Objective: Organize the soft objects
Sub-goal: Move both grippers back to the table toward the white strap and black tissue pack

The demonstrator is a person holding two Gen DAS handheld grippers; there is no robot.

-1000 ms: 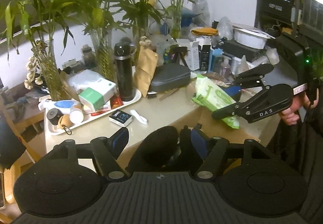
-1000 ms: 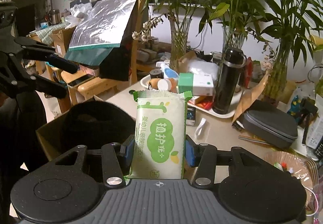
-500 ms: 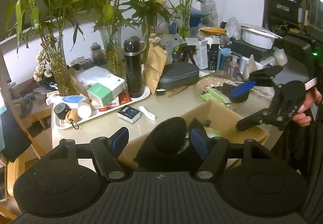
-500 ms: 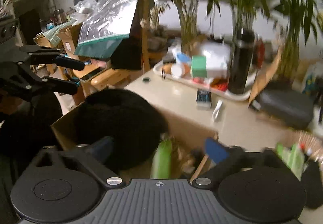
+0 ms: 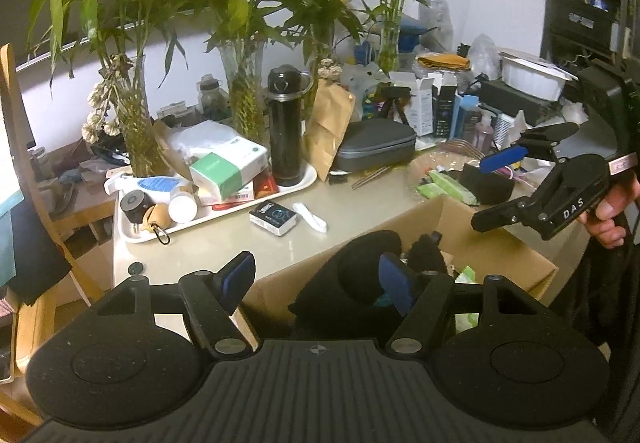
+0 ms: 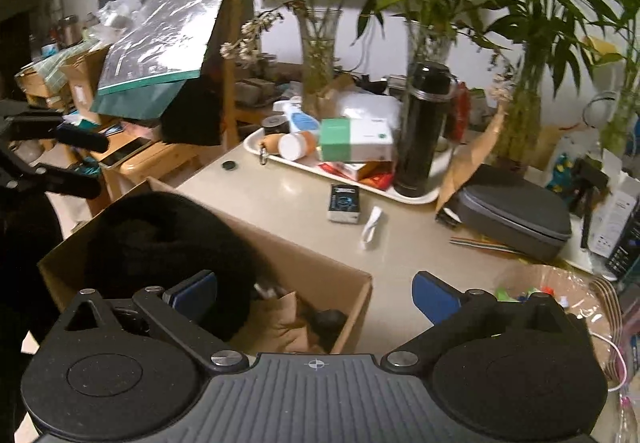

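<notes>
A cardboard box (image 5: pixel 496 243) stands at the table's near edge and holds a black fuzzy soft thing (image 5: pixel 360 275) and a green wipes pack (image 5: pixel 466 275). In the right wrist view the box (image 6: pixel 320 271) shows the black soft thing (image 6: pixel 168 239) inside. My left gripper (image 5: pixel 316 277) is open and empty over the box's left corner. My right gripper (image 6: pixel 314 293) is open and empty above the box's right edge; it also shows in the left wrist view (image 5: pixel 500 187). More green packs (image 5: pixel 448 185) lie in a clear bag on the table.
A white tray (image 5: pixel 208 219) holds a black flask (image 5: pixel 286 131), a green-white carton (image 5: pixel 228 167) and small bottles. A small dark box (image 5: pixel 274 217), a white strip (image 5: pixel 310 217), a grey case (image 5: pixel 376 149) and bamboo vases (image 5: pixel 240 95) crowd the table.
My right gripper opened and dropped the green wipes pack into the box, then drew back to the right. My left gripper stayed open near the box.
</notes>
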